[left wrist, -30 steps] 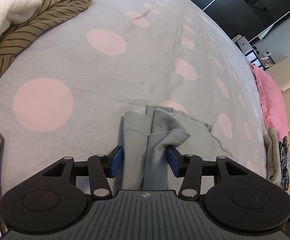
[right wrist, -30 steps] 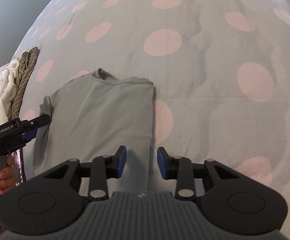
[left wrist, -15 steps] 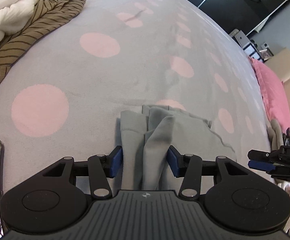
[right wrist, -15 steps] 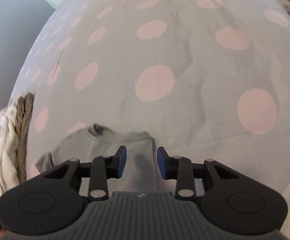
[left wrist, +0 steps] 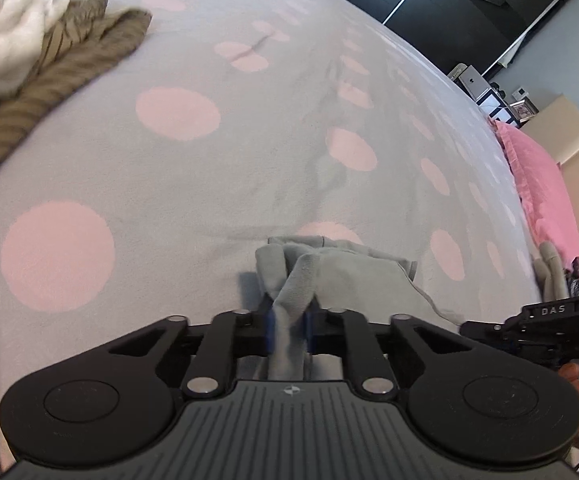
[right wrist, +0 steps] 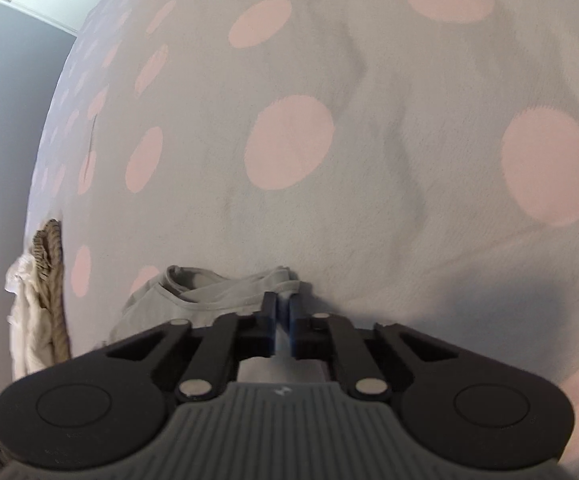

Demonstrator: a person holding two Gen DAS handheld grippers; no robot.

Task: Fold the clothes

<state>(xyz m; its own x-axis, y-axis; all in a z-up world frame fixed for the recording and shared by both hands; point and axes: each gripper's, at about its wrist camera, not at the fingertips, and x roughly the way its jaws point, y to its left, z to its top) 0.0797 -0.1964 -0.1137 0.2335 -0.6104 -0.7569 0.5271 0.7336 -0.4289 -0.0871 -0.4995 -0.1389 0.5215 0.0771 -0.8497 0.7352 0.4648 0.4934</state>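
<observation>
The gray shirt (left wrist: 329, 268) lies on the bed cover (left wrist: 169, 184), right in front of both grippers. It is soft, plain gray and bunched up in folds, with its neck hole (right wrist: 193, 286) showing in the right view. No words show on it.

The left gripper (left wrist: 288, 330) pinches a raised fold of the shirt between its blue pads. The right gripper (right wrist: 283, 320) is squeezed almost closed on the shirt's edge. In the left view it (left wrist: 545, 328) sits at the right side, with the letters "DAS" on it.

The bed cover is gray with big pink dots. A brown striped cloth (left wrist: 61, 76) and a white fluffy cloth (left wrist: 5, 52) lie far away at its edge. A pink pillow (left wrist: 541, 184) sits on the other side.
</observation>
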